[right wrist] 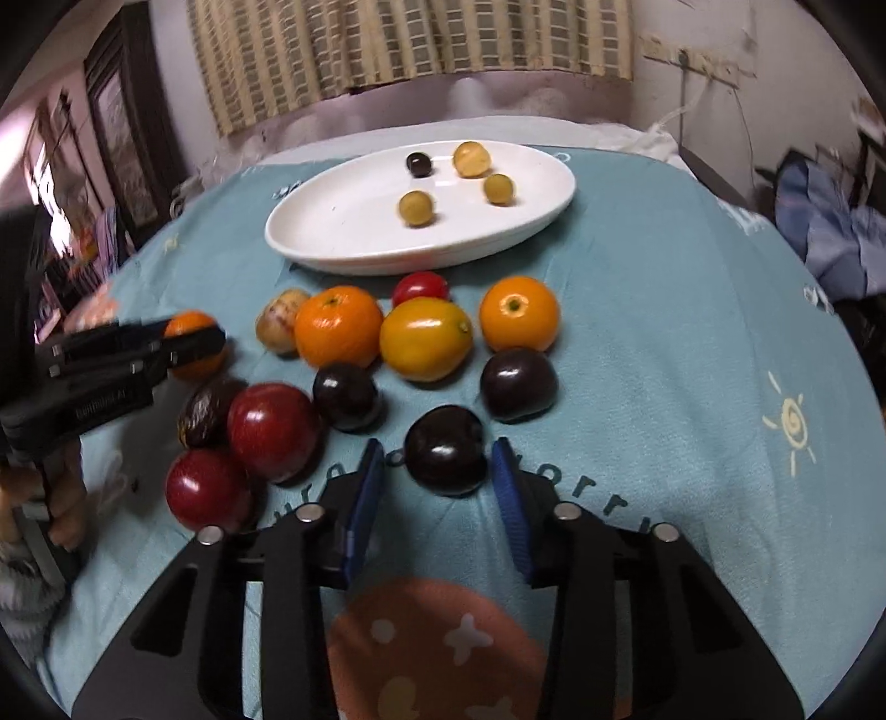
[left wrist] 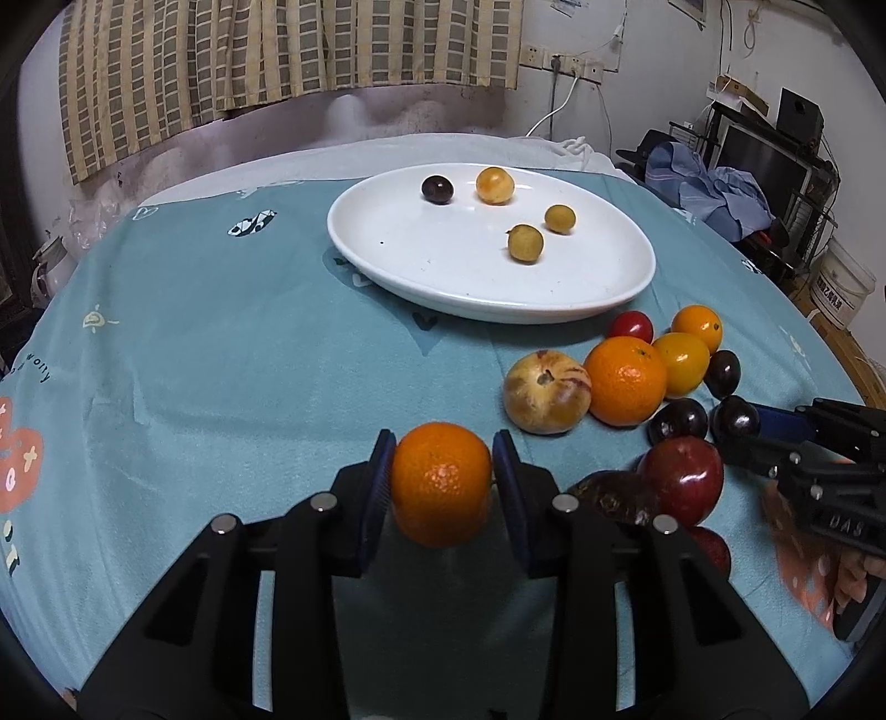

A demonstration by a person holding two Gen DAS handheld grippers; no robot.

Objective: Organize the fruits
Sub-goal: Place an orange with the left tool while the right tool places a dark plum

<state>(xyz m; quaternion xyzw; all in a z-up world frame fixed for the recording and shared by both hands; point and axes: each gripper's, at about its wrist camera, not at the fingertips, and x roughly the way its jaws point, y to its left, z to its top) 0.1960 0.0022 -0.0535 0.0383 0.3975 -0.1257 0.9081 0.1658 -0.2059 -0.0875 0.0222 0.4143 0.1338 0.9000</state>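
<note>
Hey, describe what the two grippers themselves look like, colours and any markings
Both grippers are matte black plastic with angular, cut-out frames and round silver bolt heads. The left gripper and right gripper each carry two blue ribbed pads. White lettering runs along each body's side, too blurred to read. No cables show. A bare hand grips the left handle.

Checked curtain (left wrist: 288,50) at twelve o'clock, wall sockets (left wrist: 559,62) at one, crumpled blue clothing (left wrist: 714,194) and monitor (left wrist: 769,160) at two
</note>
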